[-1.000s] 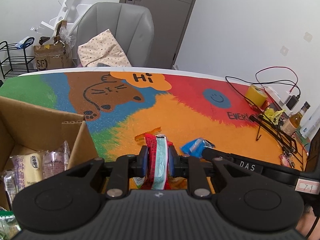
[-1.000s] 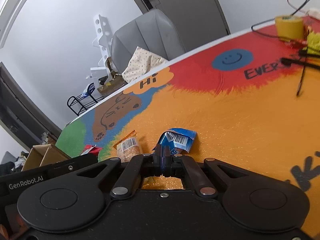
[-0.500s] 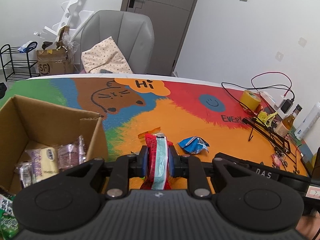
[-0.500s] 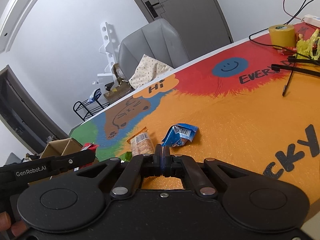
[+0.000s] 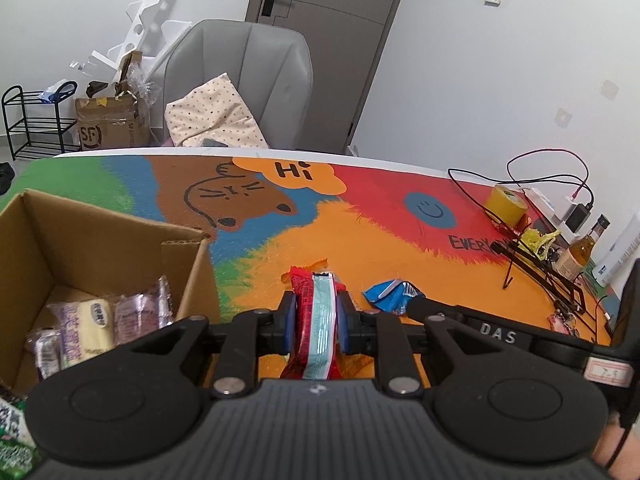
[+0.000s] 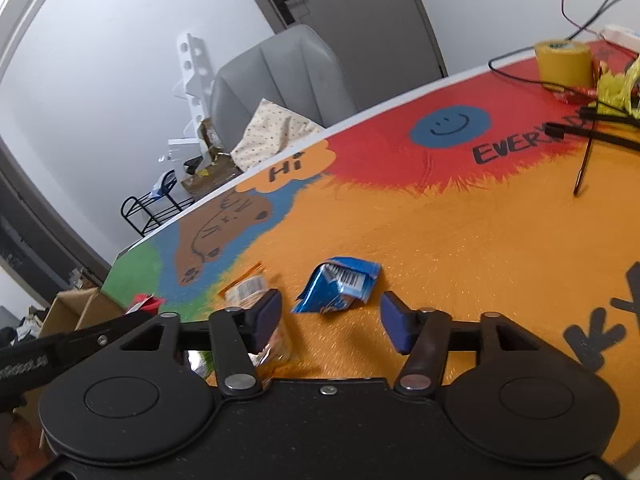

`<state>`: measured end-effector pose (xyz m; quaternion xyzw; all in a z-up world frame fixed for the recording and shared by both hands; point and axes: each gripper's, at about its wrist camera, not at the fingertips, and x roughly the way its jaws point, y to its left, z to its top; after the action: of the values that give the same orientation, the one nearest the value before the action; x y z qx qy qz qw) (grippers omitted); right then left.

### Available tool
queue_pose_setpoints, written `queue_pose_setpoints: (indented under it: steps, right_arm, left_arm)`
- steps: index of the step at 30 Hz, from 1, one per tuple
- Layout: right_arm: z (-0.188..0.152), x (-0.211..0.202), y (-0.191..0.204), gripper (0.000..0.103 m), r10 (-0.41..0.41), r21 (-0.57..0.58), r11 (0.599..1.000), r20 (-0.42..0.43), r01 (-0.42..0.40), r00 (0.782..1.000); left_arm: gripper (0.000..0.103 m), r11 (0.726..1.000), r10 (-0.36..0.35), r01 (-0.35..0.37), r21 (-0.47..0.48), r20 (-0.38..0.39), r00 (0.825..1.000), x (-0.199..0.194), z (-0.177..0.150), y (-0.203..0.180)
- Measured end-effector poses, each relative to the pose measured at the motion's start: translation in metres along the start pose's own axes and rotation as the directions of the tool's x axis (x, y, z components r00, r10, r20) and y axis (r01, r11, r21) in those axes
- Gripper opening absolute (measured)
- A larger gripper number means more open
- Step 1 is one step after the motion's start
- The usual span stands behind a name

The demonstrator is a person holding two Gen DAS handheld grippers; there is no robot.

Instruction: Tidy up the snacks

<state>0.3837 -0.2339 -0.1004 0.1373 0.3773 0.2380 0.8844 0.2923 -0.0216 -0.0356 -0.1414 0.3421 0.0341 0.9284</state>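
Now my left gripper (image 5: 316, 320) grips the red snack packet (image 5: 314, 334) beside the cardboard box (image 5: 100, 248); I should carry it over the near wall before letting go. My right gripper (image 6: 330, 318) is open around the blue wrapper (image 6: 340, 286) on the worktop (image 6: 460, 248); the orange packet (image 6: 246, 290) touches its left finger.

Matt brown cardboard box (image 5: 100, 240), glossy crinkled blue foil wrapper (image 6: 340, 286), shiny red plastic snack packet (image 5: 316, 320), matt black plastic tongs (image 6: 330, 320), glittery rough bench (image 6: 460, 240) covering
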Motion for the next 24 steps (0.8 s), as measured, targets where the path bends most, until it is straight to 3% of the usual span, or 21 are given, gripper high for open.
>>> queue_pose_setpoints:
  steps: [9,11,12,13,15,24]
  right_arm:
    - [0.009,0.033,0.003,0.066,-0.036,-0.02,0.999,-0.002,0.036,0.999]
    - [0.011,0.037,0.005,0.056,-0.043,-0.037,0.998,-0.004,0.043,0.999]
    - [0.011,0.038,0.007,0.038,-0.051,-0.052,0.997,-0.01,0.051,0.999]
    - [0.012,0.038,0.006,0.034,-0.054,-0.058,0.997,-0.019,0.053,0.998]
    - [0.012,0.037,0.005,0.029,-0.024,-0.045,0.999,-0.039,0.022,0.999]
    - [0.007,0.008,0.016,0.029,-0.036,-0.075,0.997,-0.003,0.035,0.999]
  left_arm:
    - [0.02,1.0,-0.002,0.002,0.006,-0.01,1.0,0.024,0.008,0.0]
    - [0.02,1.0,-0.002,0.002,0.003,-0.014,1.0,0.03,0.009,0.001]
    - [0.02,1.0,-0.002,0.002,0.002,-0.017,1.0,0.032,0.009,0.001]
    - [0.02,1.0,-0.003,0.003,0.003,-0.018,1.0,0.033,0.009,0.002]
    - [0.02,1.0,-0.006,0.006,0.004,-0.022,1.0,0.035,0.009,0.001]
    - [0.02,0.999,-0.036,0.036,0.0,-0.014,0.999,0.022,0.008,0.002]
